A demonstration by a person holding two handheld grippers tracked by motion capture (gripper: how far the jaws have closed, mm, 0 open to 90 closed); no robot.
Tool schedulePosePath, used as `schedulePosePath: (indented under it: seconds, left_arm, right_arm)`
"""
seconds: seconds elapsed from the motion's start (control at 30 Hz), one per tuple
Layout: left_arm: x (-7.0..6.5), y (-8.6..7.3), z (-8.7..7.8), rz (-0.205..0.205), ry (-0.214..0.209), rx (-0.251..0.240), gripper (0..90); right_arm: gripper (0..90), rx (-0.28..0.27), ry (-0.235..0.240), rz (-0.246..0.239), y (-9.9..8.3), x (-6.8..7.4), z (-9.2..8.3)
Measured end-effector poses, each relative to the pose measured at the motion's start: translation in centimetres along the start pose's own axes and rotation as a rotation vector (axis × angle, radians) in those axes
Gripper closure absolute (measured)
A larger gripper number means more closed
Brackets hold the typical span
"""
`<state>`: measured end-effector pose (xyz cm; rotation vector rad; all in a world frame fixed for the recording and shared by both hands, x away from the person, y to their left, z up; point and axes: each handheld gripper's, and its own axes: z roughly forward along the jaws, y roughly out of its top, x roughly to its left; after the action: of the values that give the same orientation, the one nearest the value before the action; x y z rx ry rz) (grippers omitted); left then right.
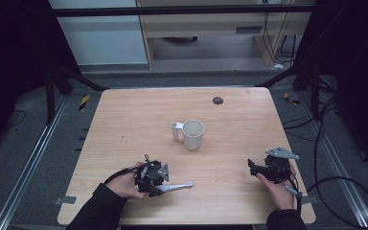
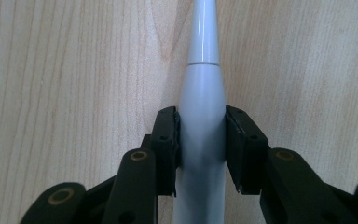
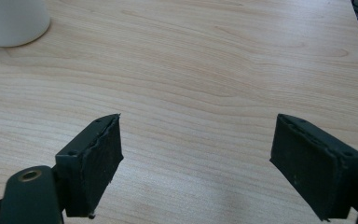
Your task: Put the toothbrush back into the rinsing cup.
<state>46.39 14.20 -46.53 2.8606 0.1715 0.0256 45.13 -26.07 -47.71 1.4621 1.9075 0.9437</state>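
A pale grey toothbrush-like wand [image 1: 178,185] lies flat on the wooden table [image 1: 124,120] near its front edge, narrow end pointing right. My left gripper [image 1: 160,188] is shut on its thick handle; in the left gripper view both black pads press the sides of the wand [image 2: 204,70], with my left gripper [image 2: 200,140] low over the wood. A white mug [image 1: 193,134] stands upright mid-table, handle to the left. My right gripper [image 1: 252,168] rests at the front right, open, nothing between its jaws [image 3: 198,140]. The mug's base [image 3: 9,21] shows in the right gripper view's top left corner.
A small dark round disc [image 1: 217,100] sits near the table's far edge. Bare wood lies between the mug and both grippers. Black frame bars and cables run along the floor on either side of the table.
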Motion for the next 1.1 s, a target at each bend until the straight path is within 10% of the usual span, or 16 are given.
schedulePosePath:
  seconds: [0.53,1.1]
  left_arm:
    - [0.1,-0.2,-1.0,-0.046,-0.024,-0.056,66.6]
    - [0.6,-0.9,-3.4,-0.142,0.061,-0.157,66.7]
  right_arm:
    - [16.6,0.001,0.000,0.006,0.0,-0.2,-0.1]
    - [16.8,0.002,0.001,0.006,-0.1,-0.2,-0.1]
